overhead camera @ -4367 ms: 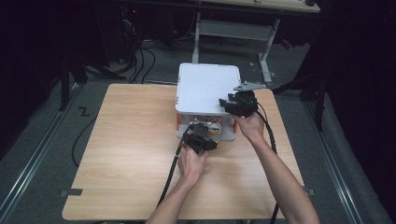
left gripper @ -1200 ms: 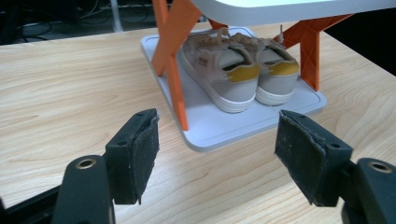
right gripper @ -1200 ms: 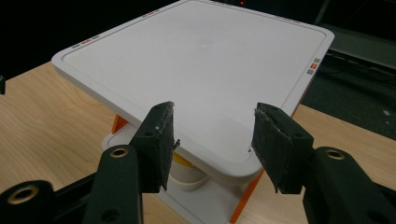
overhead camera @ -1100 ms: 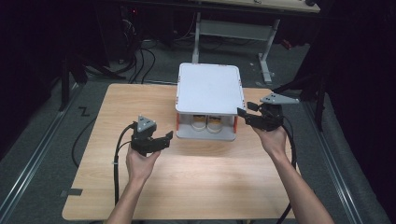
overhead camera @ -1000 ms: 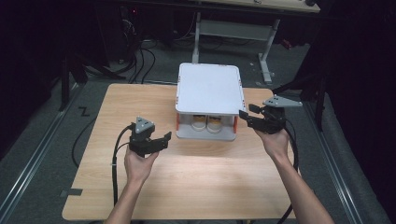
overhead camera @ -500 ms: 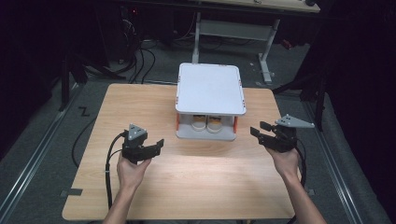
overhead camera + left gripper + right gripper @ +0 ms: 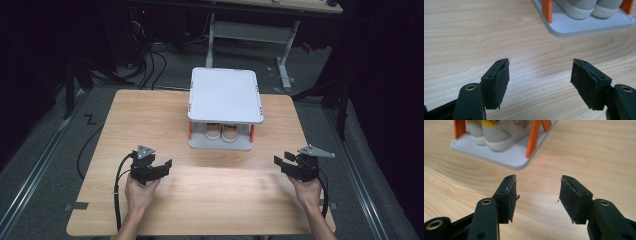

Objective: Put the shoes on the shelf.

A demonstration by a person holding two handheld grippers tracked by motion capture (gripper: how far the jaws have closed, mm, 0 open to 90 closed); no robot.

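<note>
A small white two-level rack (image 7: pixel 226 95) with orange posts stands at the middle back of the wooden table. On its lower shelf sits a pair of pale shoes (image 7: pixel 221 133), heels toward me. In the left gripper view the shoes (image 7: pixel 584 8) and shelf edge lie ahead to the right. The right gripper view shows the shoes (image 7: pixel 499 132) ahead to the left. My left gripper (image 7: pixel 165 165) is low over the front left of the table, open and empty (image 7: pixel 540 75). My right gripper (image 7: pixel 281 161) is low at the front right, open and empty (image 7: pixel 537 192).
The wooden table (image 7: pixel 150 120) has bare surface all around the rack. Cables (image 7: pixel 118 185) trail from both grippers off the front edge. Beyond the table are a dark floor, loose cables and a metal frame (image 7: pixel 250 30).
Both hands have drawn back from the rack toward the front of the table and sunk lower, the left to the front left, the right to the front right. The jaws stay open.
</note>
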